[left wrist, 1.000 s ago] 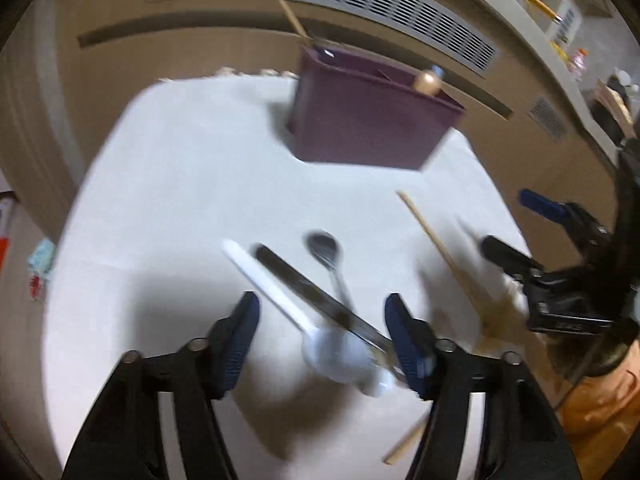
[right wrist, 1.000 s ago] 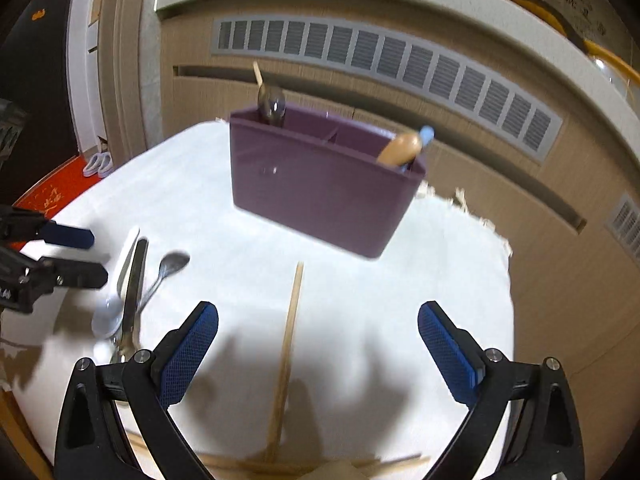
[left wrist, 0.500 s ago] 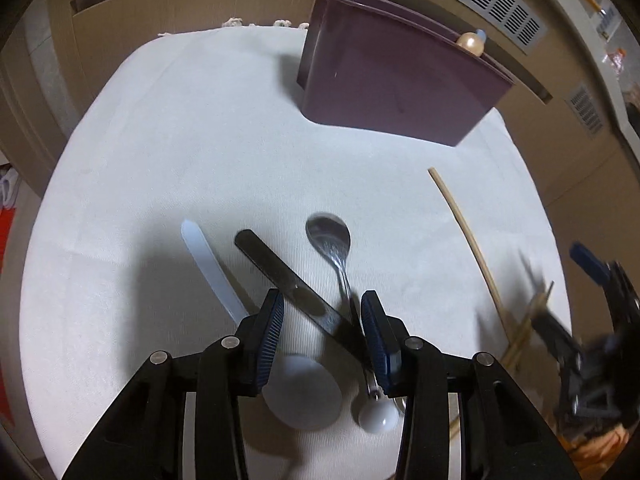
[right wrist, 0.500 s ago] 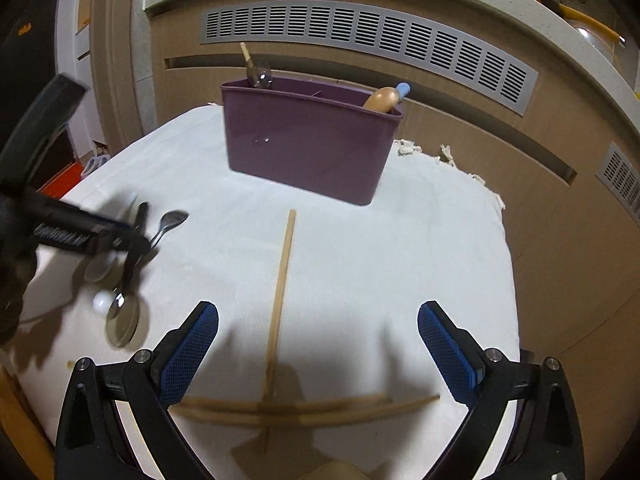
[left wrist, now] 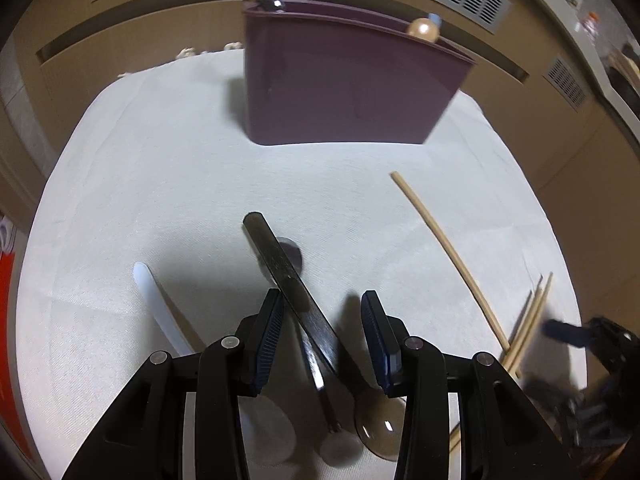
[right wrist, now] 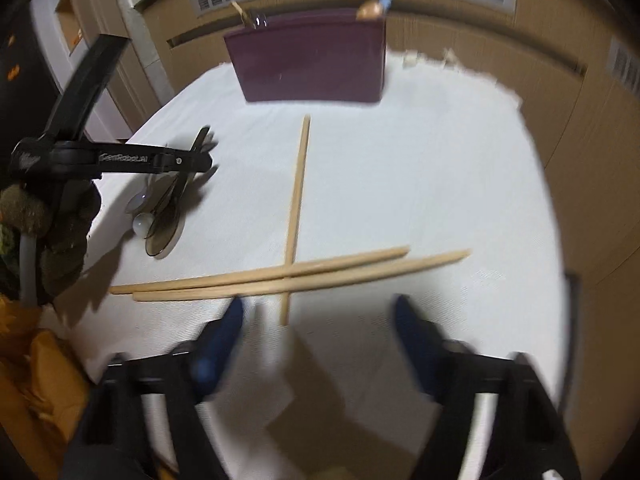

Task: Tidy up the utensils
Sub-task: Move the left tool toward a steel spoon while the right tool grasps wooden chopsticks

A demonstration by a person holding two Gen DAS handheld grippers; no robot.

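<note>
Left claw (left wrist: pixel 322 334) part-open astride metal handle (left wrist: pixel 288 276); right claw (right wrist: pixel 320 344) closing, empty, near crossed chopsticks (right wrist: pixel 288 274).

A dull purple bin (left wrist: pixel 344 92) stands on a white cloth (left wrist: pixel 140 168). In front of it lie pale tan chopsticks (right wrist: pixel 280 276), a dark steel handle (left wrist: pixel 292 284) and a white plastic spoon (left wrist: pixel 156 304). The gripper pads (left wrist: pixel 268 336) are blue on black arms. Left of the bin, blurred, a sleeve (right wrist: pixel 24 392) looks mustard yellow.
</note>
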